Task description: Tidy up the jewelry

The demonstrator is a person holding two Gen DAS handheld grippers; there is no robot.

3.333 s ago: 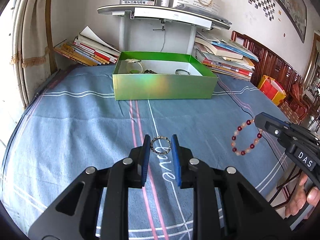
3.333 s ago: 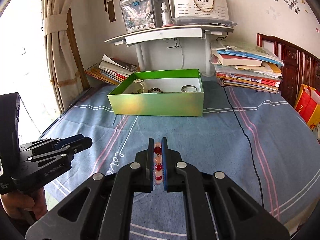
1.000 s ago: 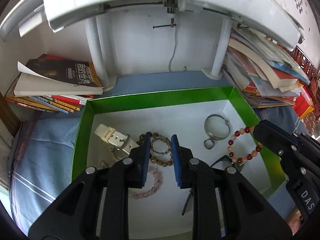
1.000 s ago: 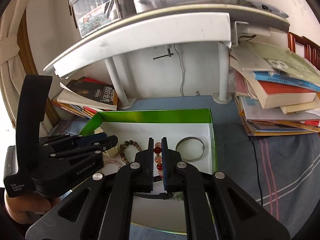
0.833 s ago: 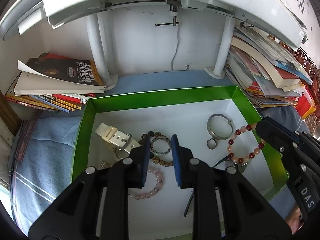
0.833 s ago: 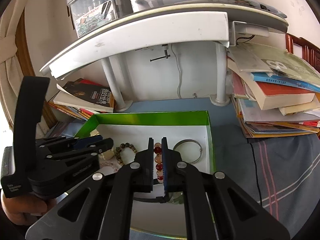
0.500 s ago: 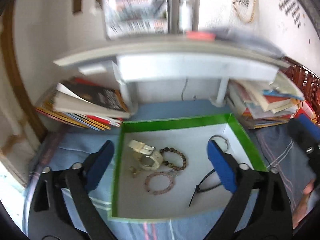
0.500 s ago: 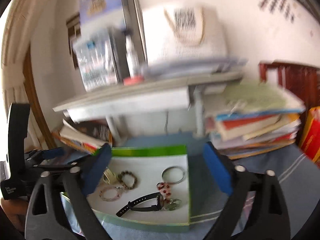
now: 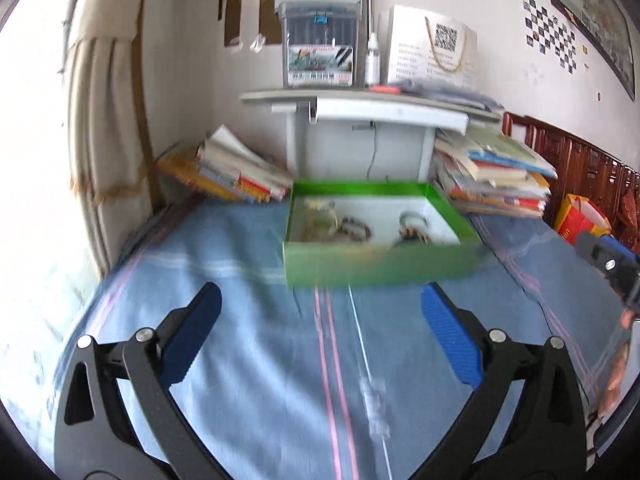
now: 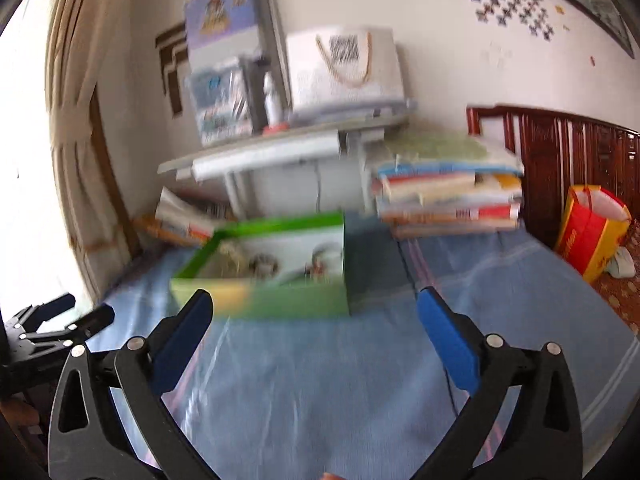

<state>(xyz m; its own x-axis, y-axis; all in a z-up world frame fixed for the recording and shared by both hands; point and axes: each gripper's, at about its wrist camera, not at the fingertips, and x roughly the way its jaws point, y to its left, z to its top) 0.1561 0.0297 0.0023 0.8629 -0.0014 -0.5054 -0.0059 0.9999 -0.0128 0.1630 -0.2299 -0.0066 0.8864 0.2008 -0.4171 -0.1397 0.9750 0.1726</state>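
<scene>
Green cardboard box point(image 9: 380, 270) sits on the blue striped bedsheet point(image 9: 248, 360), just in front of a white desk shelf point(image 9: 372, 104), with stacks of books point(image 9: 492, 176) on either side. Jewelry point(image 9: 352, 226) lies inside the box on its white floor: I make out a dark beaded bracelet point(image 9: 358, 226), a pale watch strap or bangle at the left end, and a ring-shaped piece with something dark at the right end (both views are motion-blurred, so I can't separate the individual items any better).

My left gripper point(image 9: 318, 338) has its blue-padded jaws spread wide, nothing between them, only bare sheet below. My right gripper point(image 10: 314, 334) has its jaws opening too, also empty; from its view the near corner of the box shows just past the left pad point(image 10: 182, 344), not touching it. Both grippers hang over the sheet on the near side of the box, apart from it.

In the left wrist view the right gripper's black tip pokes in at the right edge; in the right wrist view the left gripper shows at the lower left. A red and yellow bag point(image 10: 592, 232) stands by the dark wooden headboard point(image 10: 560, 148).
</scene>
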